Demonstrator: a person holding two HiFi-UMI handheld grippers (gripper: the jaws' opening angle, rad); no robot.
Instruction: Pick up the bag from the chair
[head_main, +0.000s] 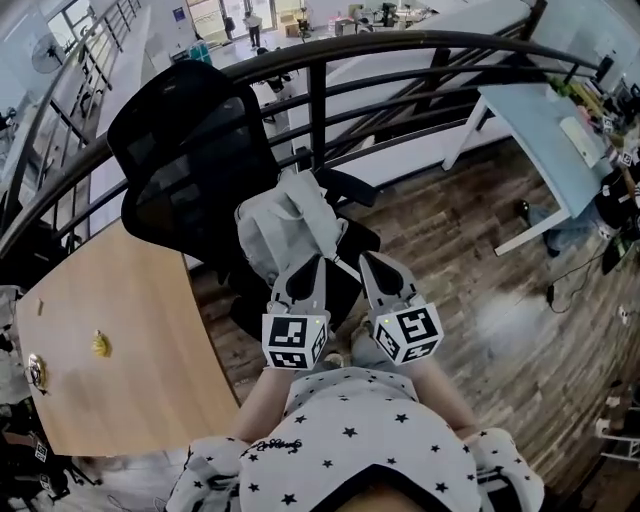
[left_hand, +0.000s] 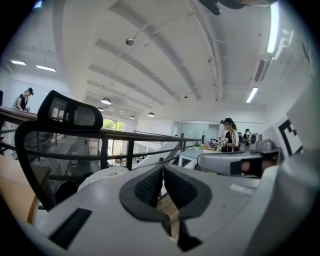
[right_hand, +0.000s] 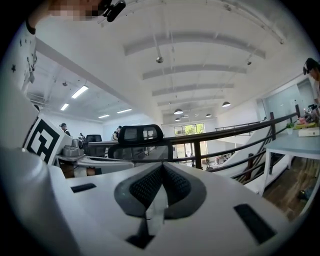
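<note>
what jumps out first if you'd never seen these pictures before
The black mesh chair stands against the curved railing, with a pale grey bag bunched up over its seat at the centre of the head view. Just below, the left gripper and right gripper meet at the bag, the right one's jaws closed on a pale strip, seemingly its strap.
</note>
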